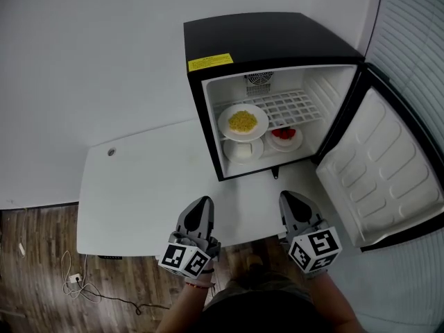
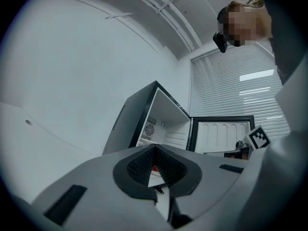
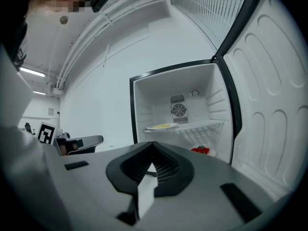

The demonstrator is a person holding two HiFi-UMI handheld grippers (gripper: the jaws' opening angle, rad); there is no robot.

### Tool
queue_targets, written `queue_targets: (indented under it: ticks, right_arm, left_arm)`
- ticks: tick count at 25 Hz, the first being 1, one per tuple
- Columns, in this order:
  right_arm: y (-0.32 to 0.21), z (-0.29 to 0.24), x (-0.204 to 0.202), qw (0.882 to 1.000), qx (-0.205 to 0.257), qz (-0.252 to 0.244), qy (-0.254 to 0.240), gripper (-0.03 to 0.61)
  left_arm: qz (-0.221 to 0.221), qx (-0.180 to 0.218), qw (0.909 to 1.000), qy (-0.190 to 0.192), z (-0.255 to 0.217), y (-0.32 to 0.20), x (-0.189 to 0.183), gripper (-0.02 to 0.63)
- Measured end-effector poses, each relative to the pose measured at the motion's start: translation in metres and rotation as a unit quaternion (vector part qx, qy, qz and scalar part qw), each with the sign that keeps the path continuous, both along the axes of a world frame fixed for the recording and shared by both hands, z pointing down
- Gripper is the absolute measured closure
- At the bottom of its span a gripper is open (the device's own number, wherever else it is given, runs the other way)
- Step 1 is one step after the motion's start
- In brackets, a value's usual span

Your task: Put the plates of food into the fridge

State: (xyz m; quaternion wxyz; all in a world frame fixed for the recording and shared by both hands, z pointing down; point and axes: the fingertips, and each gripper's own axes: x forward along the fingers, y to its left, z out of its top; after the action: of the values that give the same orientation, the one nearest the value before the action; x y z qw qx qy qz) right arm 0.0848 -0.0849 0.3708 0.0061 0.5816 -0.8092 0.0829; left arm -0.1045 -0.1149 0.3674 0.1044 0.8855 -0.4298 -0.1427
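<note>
A small black fridge [image 1: 267, 40] stands open on the white table [image 1: 139, 193]. On its wire shelf sits a plate of yellow food [image 1: 242, 121] [image 3: 161, 127]. Below, on the fridge floor, are a plate of red food [image 1: 284, 137] [image 3: 199, 150] and a white plate [image 1: 243, 150] whose contents I cannot make out. My left gripper [image 1: 204, 202] [image 2: 154, 148] and right gripper [image 1: 288, 196] [image 3: 154, 145] hover over the table's near edge, side by side, pointing at the fridge. Both are shut, and neither holds anything.
The fridge door [image 1: 380, 175] [image 3: 272, 105] swings wide to the right, close to my right gripper. Window blinds [image 1: 416, 40] lie behind it. A round grommet hole [image 1: 111, 152] marks the table's left part. Wood floor with a cable [image 1: 78, 283] lies lower left.
</note>
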Motion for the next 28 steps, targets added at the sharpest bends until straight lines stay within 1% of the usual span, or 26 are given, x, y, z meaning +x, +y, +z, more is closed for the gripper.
queue_targets:
  ticks: [4, 7, 14, 21, 28]
  right_arm:
    - [0.004, 0.000, 0.014, 1.000, 0.003, 0.025, -0.003, 0.574]
    - [0.006, 0.000, 0.020, 0.999, 0.005, 0.035, -0.006, 0.574]
    - [0.008, -0.003, 0.026, 0.999, 0.012, 0.046, 0.001, 0.574]
    - [0.008, 0.002, 0.027, 0.999, 0.006, 0.053, 0.007, 0.574]
    - [-0.003, 0.011, 0.028, 0.996, -0.012, 0.061, 0.059, 0.574]
  left_arm:
    - [0.005, -0.004, 1.0000, -0.001, -0.003, 0.001, 0.008, 0.607]
    - [0.011, -0.007, 0.9999, -0.002, 0.000, 0.003, 0.013, 0.607]
    - [0.025, -0.009, 0.9996, -0.003, 0.001, 0.000, 0.023, 0.607]
    - [0.028, -0.016, 0.9995, -0.005, 0.005, -0.005, 0.024, 0.607]
    - [0.027, -0.024, 0.9993, -0.007, 0.011, -0.015, 0.024, 0.607]
